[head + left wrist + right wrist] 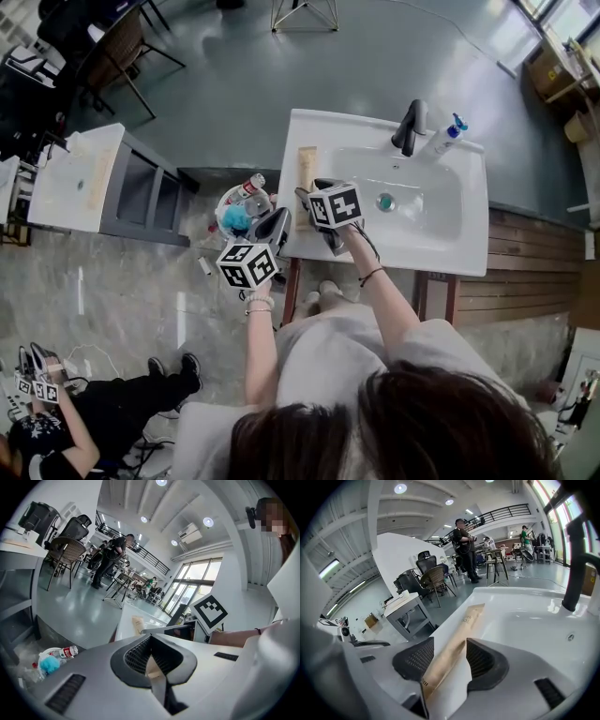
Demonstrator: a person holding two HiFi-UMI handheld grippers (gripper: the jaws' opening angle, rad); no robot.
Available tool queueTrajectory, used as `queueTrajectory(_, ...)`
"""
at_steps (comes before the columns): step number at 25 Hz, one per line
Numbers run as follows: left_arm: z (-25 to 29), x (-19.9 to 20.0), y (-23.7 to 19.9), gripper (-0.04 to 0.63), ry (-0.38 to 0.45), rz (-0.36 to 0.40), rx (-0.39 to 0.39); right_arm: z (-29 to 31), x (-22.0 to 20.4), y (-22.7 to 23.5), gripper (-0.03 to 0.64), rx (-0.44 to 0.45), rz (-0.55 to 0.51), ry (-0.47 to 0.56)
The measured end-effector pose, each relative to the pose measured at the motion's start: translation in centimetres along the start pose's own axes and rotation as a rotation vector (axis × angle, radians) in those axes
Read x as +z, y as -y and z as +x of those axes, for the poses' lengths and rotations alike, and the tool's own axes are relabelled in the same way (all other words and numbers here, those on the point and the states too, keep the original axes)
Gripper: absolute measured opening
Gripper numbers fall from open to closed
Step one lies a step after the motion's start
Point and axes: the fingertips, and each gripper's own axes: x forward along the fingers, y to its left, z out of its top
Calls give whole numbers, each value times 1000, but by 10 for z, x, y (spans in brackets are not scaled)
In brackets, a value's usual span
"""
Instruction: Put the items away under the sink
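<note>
Right gripper (449, 652): 2 ribbed black pads roughly half apart, straddling a long flat tan paper packet (459, 637) without clamping it. The packet lies on the left ledge of the glossy white sink (469, 246). Left gripper (152, 652): closed on a tan scrap (152, 668), beside a round bin (221, 204) holding a plastic bottle (246, 189). A black faucet (410, 127) stands behind the basin.

Dark hair (394, 422), pale grey top (328, 347), black band (372, 275) on right wrist, beaded bracelet (258, 302) on left; white hand-held grippers (272, 225) (311, 189), black ribbed pads (412, 660), black-and-white marker cubes (247, 265).
</note>
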Motion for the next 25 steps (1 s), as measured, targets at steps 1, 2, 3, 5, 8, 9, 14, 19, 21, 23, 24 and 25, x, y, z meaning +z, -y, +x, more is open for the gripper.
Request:
queueTrajectory(1,1,1,0,-3,-1,1,-1,2,0,1,209,-5,-1,-8)
queueTrajectory(2,3,2,0,-3,-2,3,-2,4,0,3,209,-12,-2,-17)
queueTrajectory(3,4,3,0,-3,-3,6,-3,6,-1,4,209,-22,-4,-27)
queueTrajectory(5,5,5,0,-3,-4,15,-5,9,-2,7,209,-49,-8,-46)
queueTrajectory(8,6,10,0,-3,0,20,-6,11,-2,8,204,-82,-36,-73)
queueTrajectory(9,5,10,0,-3,1,19,-5,11,-2,8,201,-96,-49,-84)
queueTrajectory(14,5,11,-2,-3,7,19,6,13,-1,8,190,-181,-97,-110)
queueTrajectory(19,2,13,-1,-3,12,24,8,14,1,8,156,-218,-115,-118)
queueTrajectory(21,1,13,-1,-3,12,24,10,15,3,8,125,-228,-126,-123)
queueTrajectory(23,-1,14,0,-3,12,25,11,16,4,9,80,-245,-148,-131)
queueTrajectory(24,-1,14,0,-3,13,25,11,16,4,9,77,-248,-157,-134)
queueTrajectory(25,-2,14,-1,-3,14,26,11,17,5,9,74,-248,-160,-134)
